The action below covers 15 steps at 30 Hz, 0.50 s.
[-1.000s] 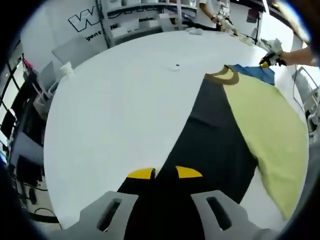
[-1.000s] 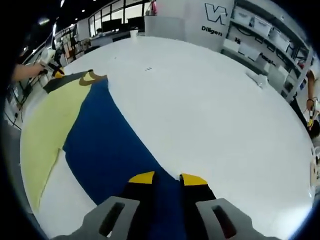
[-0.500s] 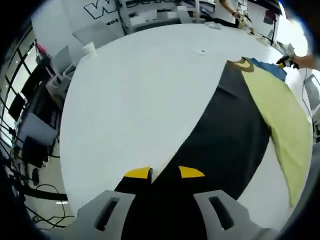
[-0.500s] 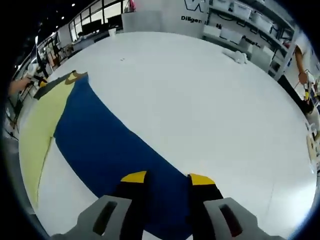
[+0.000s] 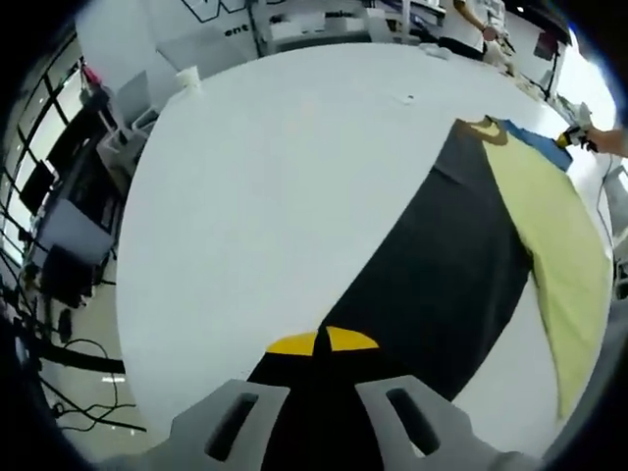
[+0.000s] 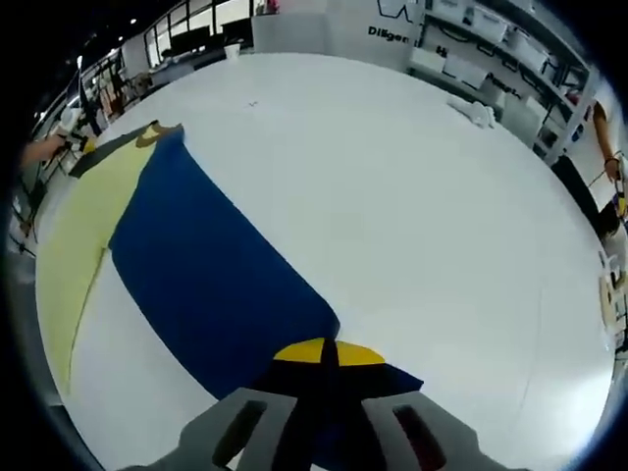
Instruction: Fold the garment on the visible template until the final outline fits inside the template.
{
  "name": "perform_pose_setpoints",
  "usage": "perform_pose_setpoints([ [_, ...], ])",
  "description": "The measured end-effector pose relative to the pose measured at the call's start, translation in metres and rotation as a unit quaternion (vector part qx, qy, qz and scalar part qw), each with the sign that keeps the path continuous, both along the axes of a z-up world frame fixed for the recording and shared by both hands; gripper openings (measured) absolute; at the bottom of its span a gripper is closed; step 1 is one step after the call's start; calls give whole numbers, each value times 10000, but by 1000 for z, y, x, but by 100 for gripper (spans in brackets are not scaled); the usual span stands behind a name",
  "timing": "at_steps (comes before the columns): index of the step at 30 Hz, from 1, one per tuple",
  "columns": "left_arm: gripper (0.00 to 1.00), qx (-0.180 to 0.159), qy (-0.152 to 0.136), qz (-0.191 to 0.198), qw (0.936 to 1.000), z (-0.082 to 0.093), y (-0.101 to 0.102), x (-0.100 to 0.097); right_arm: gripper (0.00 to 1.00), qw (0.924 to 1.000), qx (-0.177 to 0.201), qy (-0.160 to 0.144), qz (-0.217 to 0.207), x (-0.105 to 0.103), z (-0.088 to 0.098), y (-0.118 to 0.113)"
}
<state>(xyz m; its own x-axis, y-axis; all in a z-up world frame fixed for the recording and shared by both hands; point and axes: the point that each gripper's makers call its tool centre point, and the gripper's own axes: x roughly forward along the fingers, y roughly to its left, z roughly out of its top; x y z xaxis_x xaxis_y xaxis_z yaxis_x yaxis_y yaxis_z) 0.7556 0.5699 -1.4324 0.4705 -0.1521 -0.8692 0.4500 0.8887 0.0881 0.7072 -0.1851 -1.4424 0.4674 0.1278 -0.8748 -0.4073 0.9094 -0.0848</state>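
Observation:
A long garment lies flat on the white table. In the left gripper view its black panel runs from my jaws to a tan collar, with a yellow-green panel beside it and a blue strip at the far end. My left gripper is shut on the black hem. In the right gripper view the blue panel lies next to the yellow-green panel. My right gripper is shut on the blue hem. The other gripper shows far off, held by a hand.
A white cloth lies near the table's far edge, and a paper cup stands at another edge. Shelves with boxes line the wall. Desks and monitors stand below the table's left side. A person stands far behind.
Both pairs of jaws stood open over the hem half a second ago; now each is closed on the fabric. Both cameras have shifted slightly.

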Motion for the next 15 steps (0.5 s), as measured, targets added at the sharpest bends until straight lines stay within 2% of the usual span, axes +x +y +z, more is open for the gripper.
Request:
perform_pose_setpoints([
  [15, 6, 50, 98, 199, 9997, -1, 1, -12, 0, 9998, -185, -4, -122, -25, -1, -7],
])
